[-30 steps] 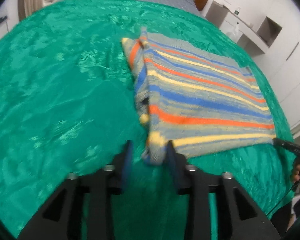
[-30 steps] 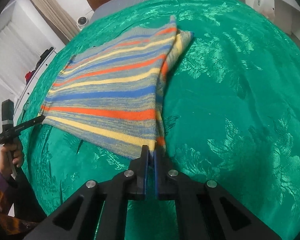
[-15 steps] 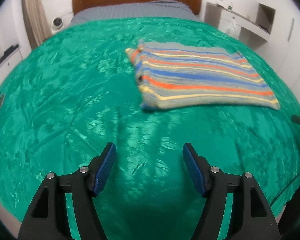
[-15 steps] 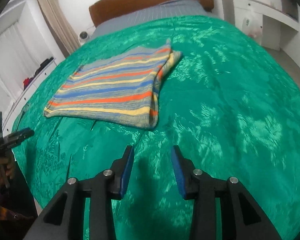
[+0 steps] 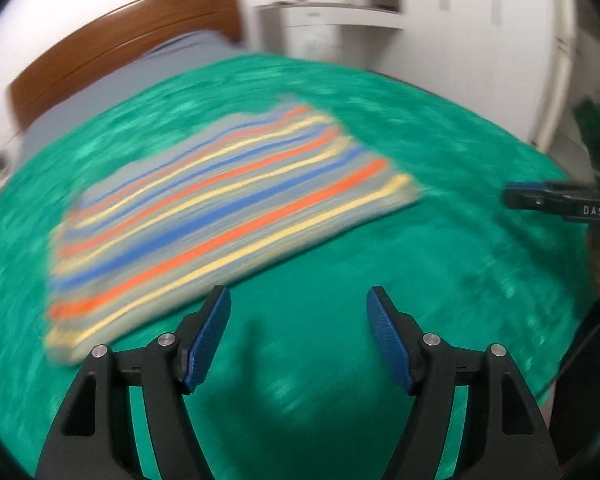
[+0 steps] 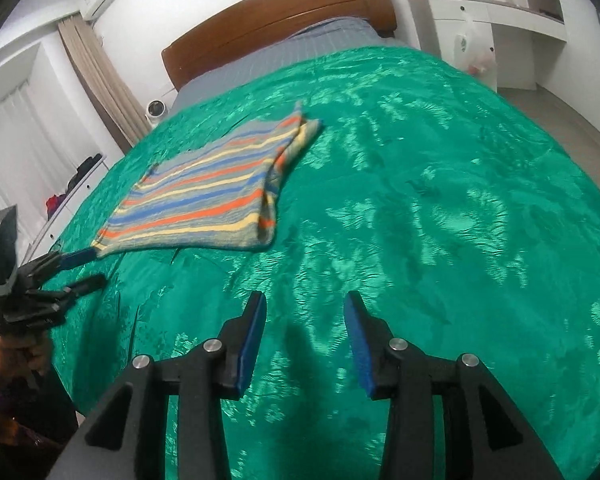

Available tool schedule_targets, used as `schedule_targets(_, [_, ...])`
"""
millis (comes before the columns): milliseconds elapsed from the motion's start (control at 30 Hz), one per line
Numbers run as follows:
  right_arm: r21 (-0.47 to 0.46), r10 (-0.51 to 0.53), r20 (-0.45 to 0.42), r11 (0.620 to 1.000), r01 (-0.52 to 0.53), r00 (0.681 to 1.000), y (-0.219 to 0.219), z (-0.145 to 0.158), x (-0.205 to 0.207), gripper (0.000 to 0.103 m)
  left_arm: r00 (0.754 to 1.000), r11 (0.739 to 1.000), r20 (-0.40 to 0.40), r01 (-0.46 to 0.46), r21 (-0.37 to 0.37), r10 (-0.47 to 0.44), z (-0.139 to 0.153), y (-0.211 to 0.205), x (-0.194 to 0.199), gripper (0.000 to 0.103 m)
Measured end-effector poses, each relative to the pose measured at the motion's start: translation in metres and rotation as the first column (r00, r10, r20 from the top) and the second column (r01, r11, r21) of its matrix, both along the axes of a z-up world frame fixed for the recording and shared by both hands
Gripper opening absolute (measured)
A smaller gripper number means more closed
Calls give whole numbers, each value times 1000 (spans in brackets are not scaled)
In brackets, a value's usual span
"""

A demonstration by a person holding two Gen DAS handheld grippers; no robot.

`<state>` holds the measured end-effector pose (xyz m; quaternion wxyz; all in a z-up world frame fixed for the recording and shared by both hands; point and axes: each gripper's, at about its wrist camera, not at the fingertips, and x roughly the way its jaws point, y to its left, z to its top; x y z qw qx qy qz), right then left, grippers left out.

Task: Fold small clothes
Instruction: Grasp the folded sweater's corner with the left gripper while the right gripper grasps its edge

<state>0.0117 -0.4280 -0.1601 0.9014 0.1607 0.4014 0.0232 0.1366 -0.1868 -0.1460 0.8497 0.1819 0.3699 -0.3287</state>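
Between folds: striped top (image 6: 204,196) lies folded flat on the green bedspread (image 6: 440,200), far-left of right gripper (image 6: 306,338). Left gripper (image 5: 298,336) sits just near of its near edge. Both tongs apart, holding nothing. Likely next: pinch an edge or corner and fold across. No containers in view.

Left gripper (image 5: 298,334): jaws wide apart, empty, view blurred, probably moving.
Right gripper (image 6: 305,336): jaws apart, empty.
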Motion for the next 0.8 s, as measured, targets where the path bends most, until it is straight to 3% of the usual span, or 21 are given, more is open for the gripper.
schedule_targets(167, [39,21,5,999,-21,1000,-14,5,4,46,996,993,-13,88,84,-87,-27,-82,23,74])
schedule_targets(233, [48,40,3,998,-40,999,-20,9,16,46,996,989,29,85,123,-89,-32,-101,31,74])
schedule_targets(267, [48,51,1,998,-51,999,-22,11,24,47,994,986,76,71,151,-83,-36,-113,33,63])
schedule_targets(300, [47,71,-2,996,-71,997,-25,13,37,48,992,985,97,63,162,-79,-37,-119,34,38])
schedule_targets(333, [44,92,-4,995,-91,996,-27,15,50,52,991,984,106,58,171,-77,-39,-125,35,25])
schedule_targets(367, [44,110,-7,993,-109,994,-28,16,62,55,991,983,117,42,176,-63,-39,-128,36,14])
schedule_targets(400, [51,135,-13,990,-134,991,-31,16,82,57,991,985,119,36,167,-56,-40,-126,37,11])
schedule_targets(500, [123,189,-30,975,-184,982,-34,10,141,57,996,996,87,23,87,-30,-34,-113,43,9])
schedule_targets(567, [222,202,-62,958,-184,977,-35,-4,187,57,997,998,73,28,51,-32,-31,-108,44,8])
schedule_targets(733, [367,144,-156,927,-78,977,-38,-41,273,56,998,999,48,37,-2,-37,-28,-104,46,8])
schedule_targets(767, [409,123,-174,911,-42,977,-39,-49,285,53,998,999,44,37,-12,-36,-27,-102,46,8])
schedule_targets(800, [416,113,-176,909,-30,978,-38,-51,291,33,999,999,37,31,-39,-30,-23,-95,46,8])
